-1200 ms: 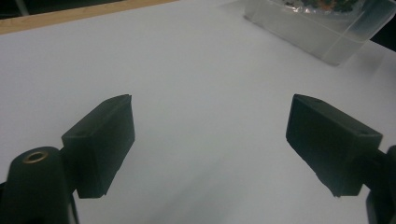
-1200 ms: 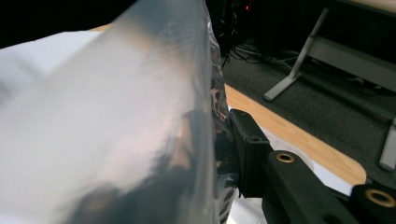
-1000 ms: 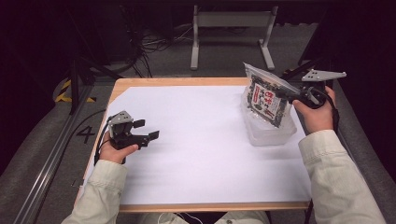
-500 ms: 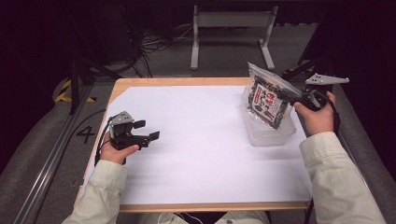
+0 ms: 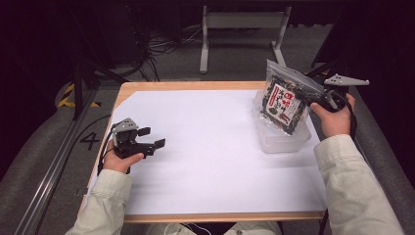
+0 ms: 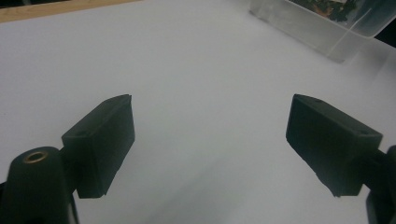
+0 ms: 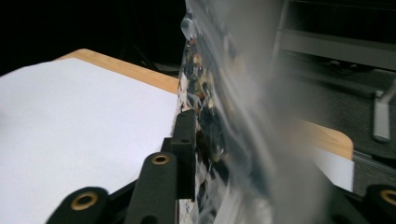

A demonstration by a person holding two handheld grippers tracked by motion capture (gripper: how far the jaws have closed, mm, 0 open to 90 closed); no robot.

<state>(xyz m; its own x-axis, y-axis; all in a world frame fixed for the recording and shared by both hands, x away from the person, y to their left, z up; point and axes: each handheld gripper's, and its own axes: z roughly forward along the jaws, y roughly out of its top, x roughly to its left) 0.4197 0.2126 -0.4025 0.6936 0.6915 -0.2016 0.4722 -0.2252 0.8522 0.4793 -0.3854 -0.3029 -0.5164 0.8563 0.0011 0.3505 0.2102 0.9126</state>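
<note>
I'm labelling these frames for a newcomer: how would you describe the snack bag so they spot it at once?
Start at the white sheet covering the table and go to its far right edge, where a clear plastic tub sits. The snack bag stands tilted in it, pinched by the right gripper. It is transparent, with dark contents and a red-and-white label.

On the white surface (image 5: pixel 215 147), the left gripper (image 5: pixel 149 139) rested at about nine o'clock, its fingers (image 5: pixel 159 143) spread apart. At about two o'clock the right gripper (image 5: pixel 306 95) clamped a clear snack bag (image 5: pixel 284 103), held tilted above a clear plastic container (image 5: pixel 284 139).
</note>
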